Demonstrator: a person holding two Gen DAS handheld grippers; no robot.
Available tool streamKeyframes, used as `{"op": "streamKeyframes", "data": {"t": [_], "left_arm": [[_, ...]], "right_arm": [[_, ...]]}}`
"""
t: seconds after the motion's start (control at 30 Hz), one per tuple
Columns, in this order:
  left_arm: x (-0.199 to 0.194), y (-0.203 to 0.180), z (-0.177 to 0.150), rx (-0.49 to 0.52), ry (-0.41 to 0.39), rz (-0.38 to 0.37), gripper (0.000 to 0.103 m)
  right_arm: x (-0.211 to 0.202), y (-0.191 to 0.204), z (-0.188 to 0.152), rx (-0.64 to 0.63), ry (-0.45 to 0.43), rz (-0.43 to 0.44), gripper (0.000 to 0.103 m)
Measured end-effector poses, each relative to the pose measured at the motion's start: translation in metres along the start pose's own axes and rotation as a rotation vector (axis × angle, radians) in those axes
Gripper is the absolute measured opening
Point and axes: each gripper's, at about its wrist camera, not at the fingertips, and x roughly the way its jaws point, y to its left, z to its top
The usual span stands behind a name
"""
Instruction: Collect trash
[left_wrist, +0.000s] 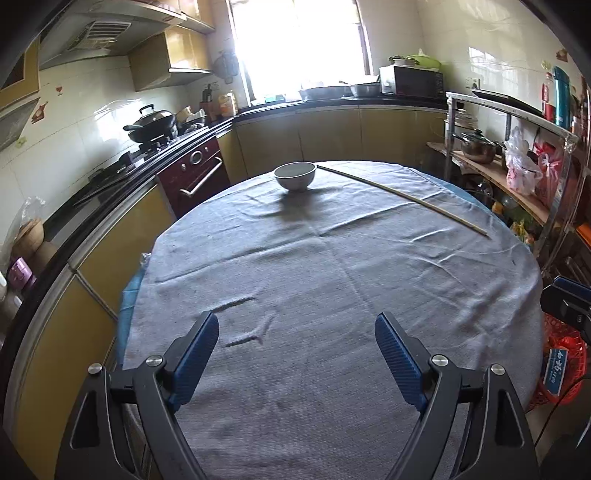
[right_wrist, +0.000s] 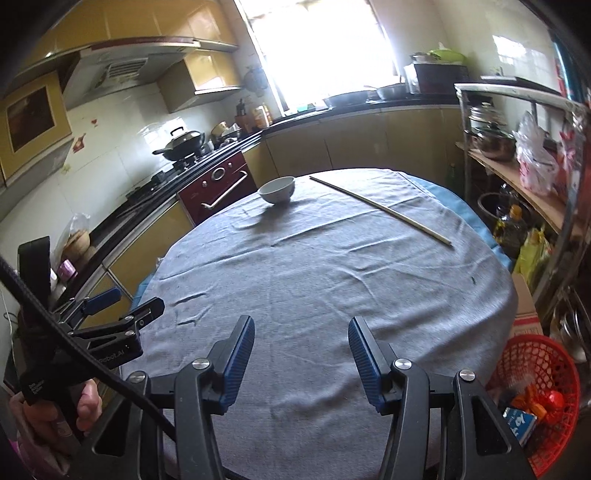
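A red mesh basket (right_wrist: 532, 373) stands beside the table's near right edge and holds a blue-and-white box (right_wrist: 519, 424) and red and orange pieces; it also shows in the left wrist view (left_wrist: 565, 365). A white bowl (left_wrist: 294, 175) (right_wrist: 277, 189) and a long thin wooden stick (left_wrist: 402, 197) (right_wrist: 380, 209) lie at the far side of the grey tablecloth (left_wrist: 332, 280) (right_wrist: 314, 280). My left gripper (left_wrist: 297, 328) is open and empty over the near table edge; it also shows in the right wrist view (right_wrist: 125, 306). My right gripper (right_wrist: 301, 330) is open and empty over the near edge.
A kitchen counter with a stove, a wok (left_wrist: 151, 123) and a red oven (left_wrist: 195, 173) runs along the left. A metal shelf rack (left_wrist: 517, 155) with pots and bags stands on the right. A cardboard box (right_wrist: 524, 306) sits beside the basket.
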Motion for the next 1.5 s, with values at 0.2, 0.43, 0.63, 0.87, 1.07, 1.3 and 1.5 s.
{"op": "streamKeyframes", "data": {"t": [0.2,0.43,0.63,0.87,1.07,1.3,1.5], "left_arm": [[-0.001,0.023,-0.002,-0.031,0.001,0.024,0.087],[-0.001,0.043,-0.007,-0.060,0.006,0.046,0.087],[0.000,0.060,-0.011,-0.081,0.021,0.069,0.087],[0.000,0.078,-0.013,-0.102,0.024,0.080,0.087],[-0.002,0.088,-0.013,-0.114,0.016,0.092,0.087],[-0.009,0.098,-0.013,-0.129,0.011,0.115,0.087],[-0.014,0.106,-0.014,-0.149,0.010,0.132,0.087]], "right_arm": [[0.008,0.029,0.001,-0.069,-0.002,-0.004,0.057],[0.018,0.050,0.002,-0.102,0.015,0.004,0.057],[0.027,0.066,0.002,-0.131,0.025,0.009,0.057],[0.036,0.083,0.000,-0.172,0.037,0.003,0.057],[0.043,0.094,-0.001,-0.199,0.040,-0.013,0.057],[0.049,0.102,0.000,-0.216,0.042,-0.012,0.057],[0.053,0.109,0.002,-0.227,0.039,0.007,0.057]]}}
